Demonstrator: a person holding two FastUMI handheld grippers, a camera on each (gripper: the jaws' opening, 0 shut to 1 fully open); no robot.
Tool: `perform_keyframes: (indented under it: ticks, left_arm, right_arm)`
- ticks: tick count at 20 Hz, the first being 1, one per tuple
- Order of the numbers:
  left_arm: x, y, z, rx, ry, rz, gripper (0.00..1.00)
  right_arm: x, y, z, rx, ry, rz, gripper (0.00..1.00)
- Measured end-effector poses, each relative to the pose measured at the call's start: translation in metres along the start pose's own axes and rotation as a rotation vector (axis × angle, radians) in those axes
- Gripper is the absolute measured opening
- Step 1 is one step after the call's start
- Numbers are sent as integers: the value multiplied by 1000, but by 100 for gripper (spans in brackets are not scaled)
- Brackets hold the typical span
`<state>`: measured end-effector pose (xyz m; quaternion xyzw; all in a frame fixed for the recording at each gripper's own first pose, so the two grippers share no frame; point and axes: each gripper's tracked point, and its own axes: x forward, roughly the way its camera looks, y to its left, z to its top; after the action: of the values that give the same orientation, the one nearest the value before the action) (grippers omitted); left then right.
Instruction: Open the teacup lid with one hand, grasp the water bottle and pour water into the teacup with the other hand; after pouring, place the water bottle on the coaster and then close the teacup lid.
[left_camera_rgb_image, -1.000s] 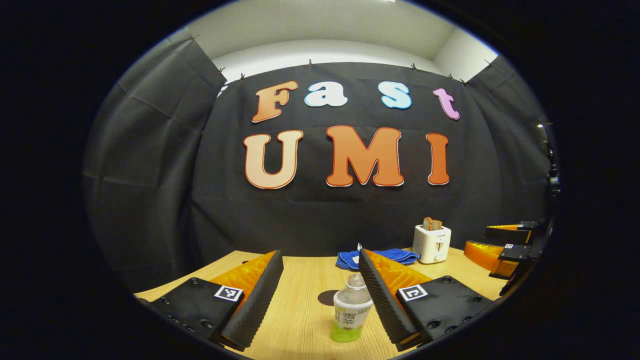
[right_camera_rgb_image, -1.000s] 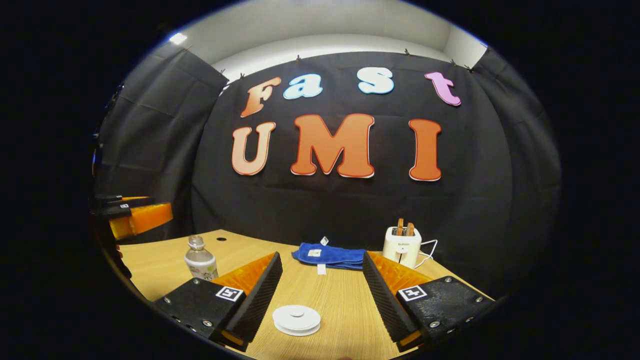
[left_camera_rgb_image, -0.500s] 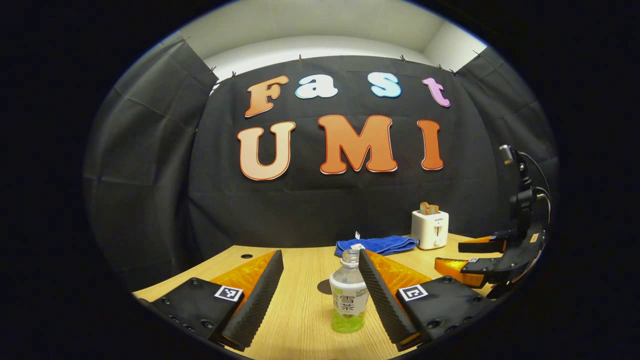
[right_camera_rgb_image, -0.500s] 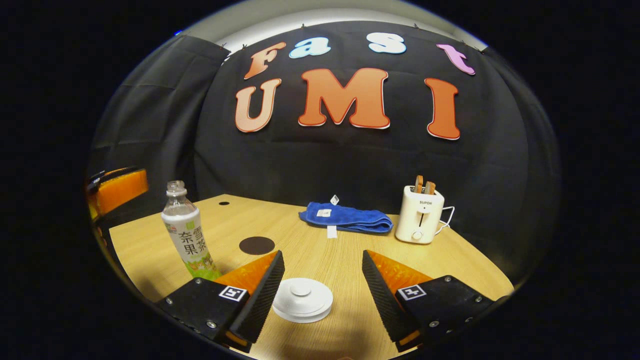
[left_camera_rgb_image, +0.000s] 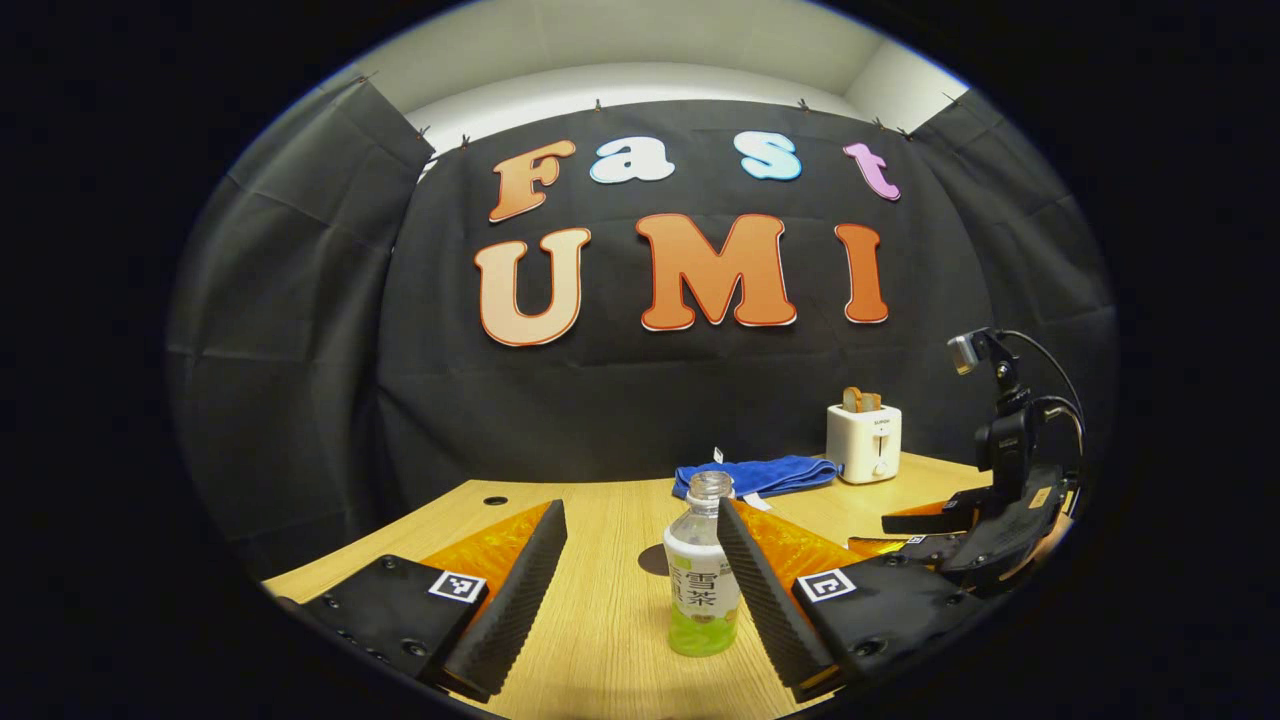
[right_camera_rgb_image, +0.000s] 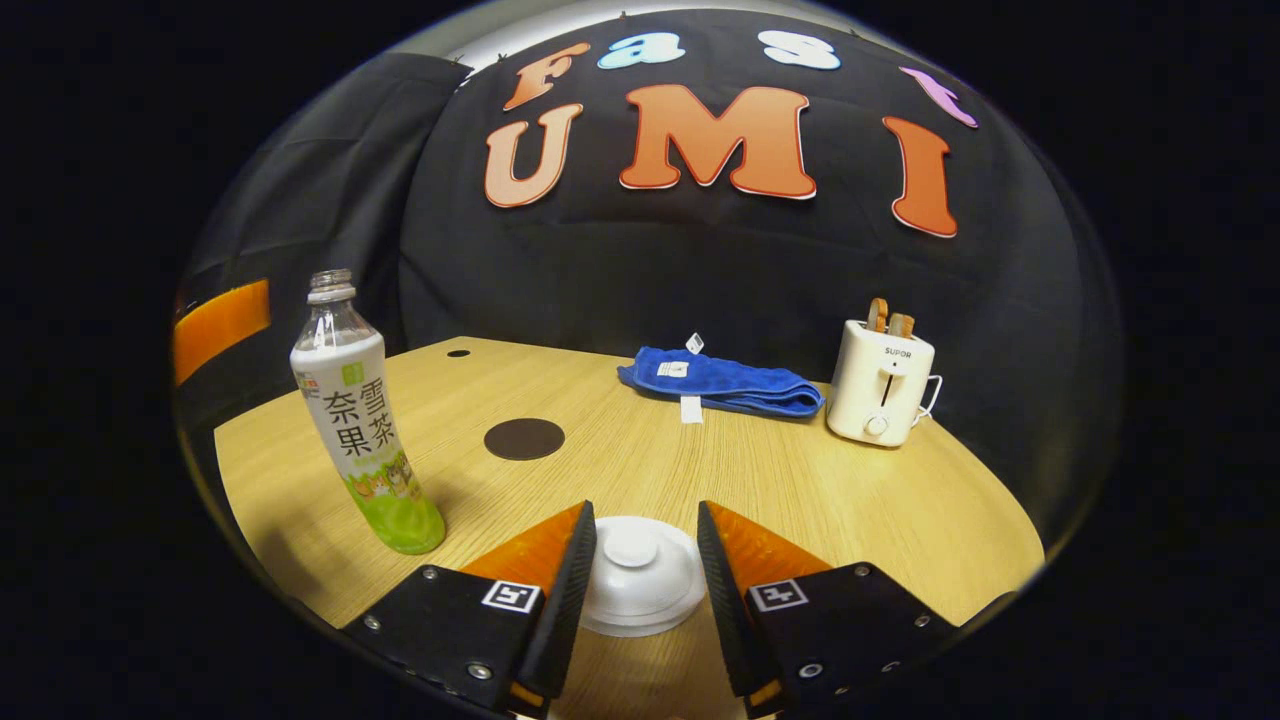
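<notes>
A white teacup lid (right_camera_rgb_image: 640, 590) with a round knob (right_camera_rgb_image: 631, 543) lies low between my right gripper's fingers. The right gripper (right_camera_rgb_image: 645, 512) is open but narrowed, one finger on each side of the knob with small gaps showing. The cup under the lid is hidden. An uncapped clear bottle (right_camera_rgb_image: 365, 430) with a green base stands upright to the left. In the left gripper view the bottle (left_camera_rgb_image: 703, 585) stands between my open left gripper's (left_camera_rgb_image: 640, 506) fingers, close to the right one. A dark round coaster (right_camera_rgb_image: 524, 438) lies beyond it, also the coaster (left_camera_rgb_image: 652, 560).
A folded blue towel (right_camera_rgb_image: 720, 385) and a white toaster (right_camera_rgb_image: 880, 385) holding toast sit at the back of the wooden table (right_camera_rgb_image: 800, 480). The right gripper (left_camera_rgb_image: 960, 535) shows low at the right of the left gripper view, over the table's edge.
The right gripper dropped closer to the lid and its fingers narrowed around the knob. The left gripper drew slightly nearer to the bottle and stayed open.
</notes>
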<state>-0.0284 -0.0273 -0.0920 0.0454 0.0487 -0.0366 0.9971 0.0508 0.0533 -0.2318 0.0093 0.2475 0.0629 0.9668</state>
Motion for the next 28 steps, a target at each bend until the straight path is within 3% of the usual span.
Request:
perform_keyframes:
  ticks: [1,2,8,13,16,28]
  left_arm:
    - [1,0,-1,4,1,1,97]
    - [1,-1,-2,9,3,-1,96]
    - [4,-9,-7,17,11,-16,97]
    - [5,-16,-14,46,27,-35,96]
    - [5,-25,-21,38,41,-52,98]
    - [21,-49,-63,26,137,-96,100]
  right_arm:
    - [2,1,-3,12,8,8,59]
    - [3,2,-4,22,12,15,48]
    - [3,7,-1,-1,3,31,27]
    - [2,6,-2,38,21,56,23]
    - [-1,-4,2,65,21,24,23]
    - [-31,-36,41,150,-109,10,21]
